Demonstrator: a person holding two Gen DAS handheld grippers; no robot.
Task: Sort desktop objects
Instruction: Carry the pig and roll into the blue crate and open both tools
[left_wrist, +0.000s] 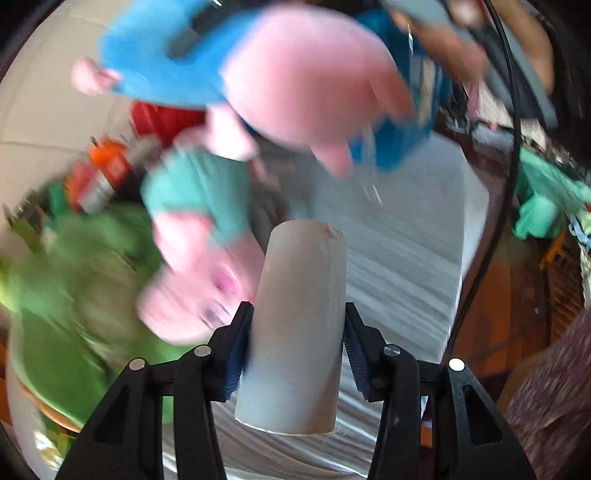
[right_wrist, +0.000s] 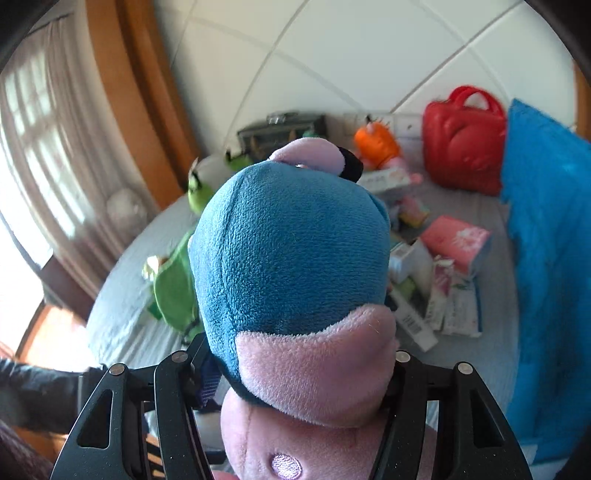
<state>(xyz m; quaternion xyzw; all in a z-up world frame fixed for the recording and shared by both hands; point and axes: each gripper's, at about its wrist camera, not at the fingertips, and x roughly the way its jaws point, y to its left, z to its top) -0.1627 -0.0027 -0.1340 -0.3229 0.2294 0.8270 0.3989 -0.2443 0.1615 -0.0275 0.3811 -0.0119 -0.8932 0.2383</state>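
Grey cardboard made up the tube (left_wrist: 295, 328) that stood between the fingers of the left gripper (left_wrist: 298, 347), its far end pointing away from the camera; both blue ribbed pads (left_wrist: 236, 354) pressed its sides, so the jaws were clamped on it. Behind it lay a pale grey cloth-covered table (left_wrist: 406, 251). Blurred beyond the tube were a small pink plush in a teal dress (left_wrist: 199, 236), a green plush (left_wrist: 74, 280) and a large pink plush in blue (left_wrist: 295, 77) hanging above them.

In the right wrist view, the right gripper (right_wrist: 295, 369) was closed on that blue-and-pink plush (right_wrist: 291, 266), whose body filled the gap between the fingers and bulged forward over them. Farther off on the table lay a pink tissue pack (right_wrist: 456, 240), flat printed cartons (right_wrist: 458, 306) and a white box with a barcode (right_wrist: 412, 321); no lettering could be read. A red case (right_wrist: 461, 144), an orange toy (right_wrist: 376, 142) and a blue fuzzy cloth (right_wrist: 546, 258) lay at the far and right edges.

Both grippers pointed steeply down toward the tabletop.
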